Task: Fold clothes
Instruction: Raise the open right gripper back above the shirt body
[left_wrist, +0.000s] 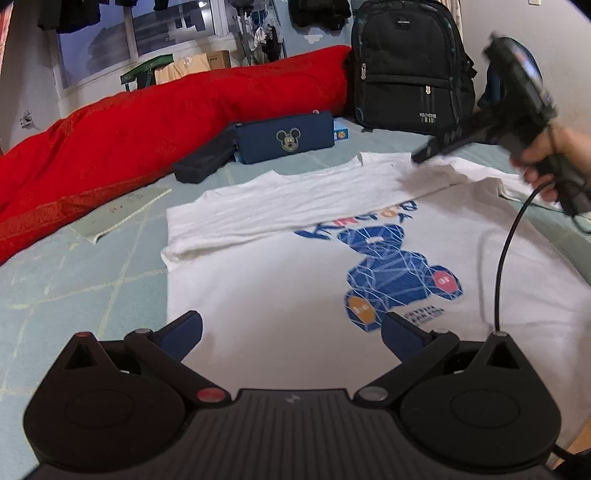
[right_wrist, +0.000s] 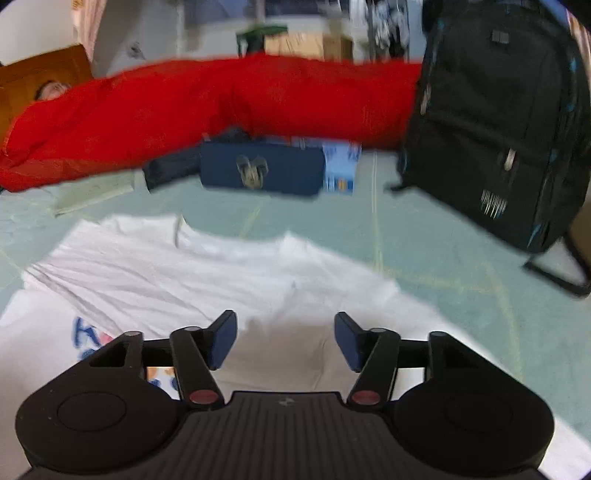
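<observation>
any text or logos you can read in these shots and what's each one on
"be" on the orange paw of the blue bear print on the white t-shirt.
Colourful word above the bear: upside down, not surely readable.
Small lines beside the paw: too small.
White label on the black backpack: too small to read surely.
Mickey Mouse head emblem, no words, on the navy pencil case.
Blue box behind the case: unreadable.

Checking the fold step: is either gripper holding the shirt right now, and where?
Nothing is held. Left gripper and right gripper are both open above the shirt.
</observation>
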